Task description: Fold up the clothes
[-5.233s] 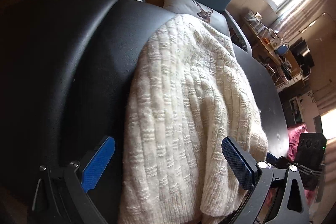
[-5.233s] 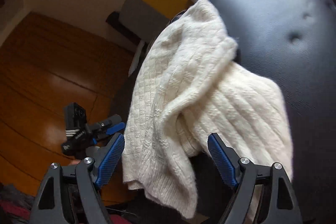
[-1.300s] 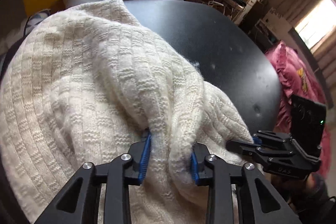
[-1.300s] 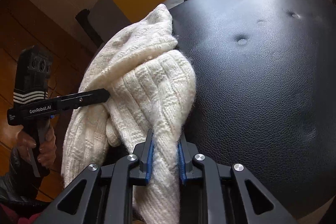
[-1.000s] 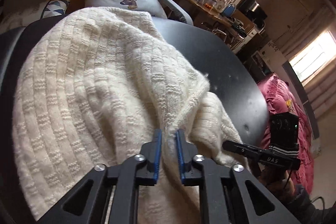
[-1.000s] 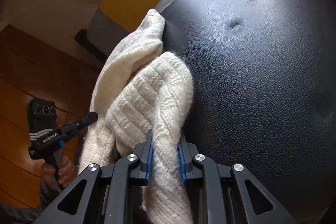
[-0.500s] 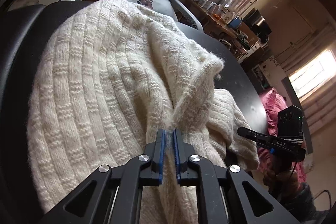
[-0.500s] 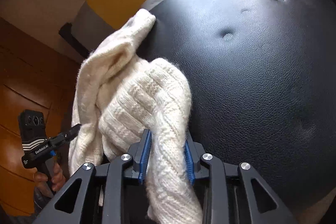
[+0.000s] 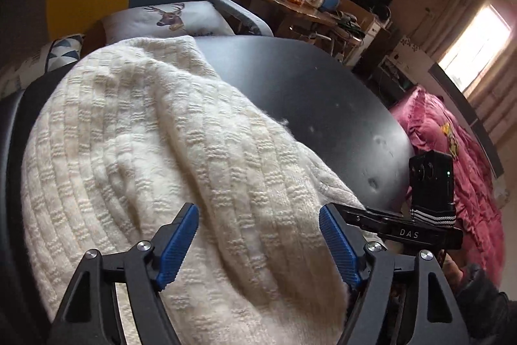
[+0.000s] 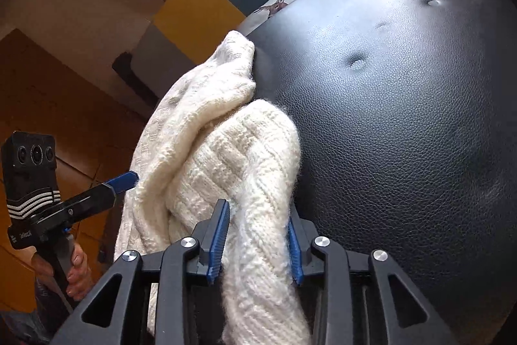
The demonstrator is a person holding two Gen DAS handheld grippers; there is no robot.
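The cream cable-knit sweater (image 9: 168,151) lies bunched on the black leather ottoman (image 10: 404,118); left hand-held gripper (image 9: 258,243) gapes wide above it, right hand-held gripper (image 10: 255,243) loosely straddles a fold, so smooth layers flat before letting go.

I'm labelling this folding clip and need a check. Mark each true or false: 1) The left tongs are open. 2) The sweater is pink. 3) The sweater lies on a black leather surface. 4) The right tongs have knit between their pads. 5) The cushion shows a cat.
1) True: the left tongs stand open over the sweater.
2) False: it is cream.
3) True: black leather surface.
4) True: the right tongs have knit between their pads; whether they pinch it is unclear.
5) False: the cushion shows a deer.
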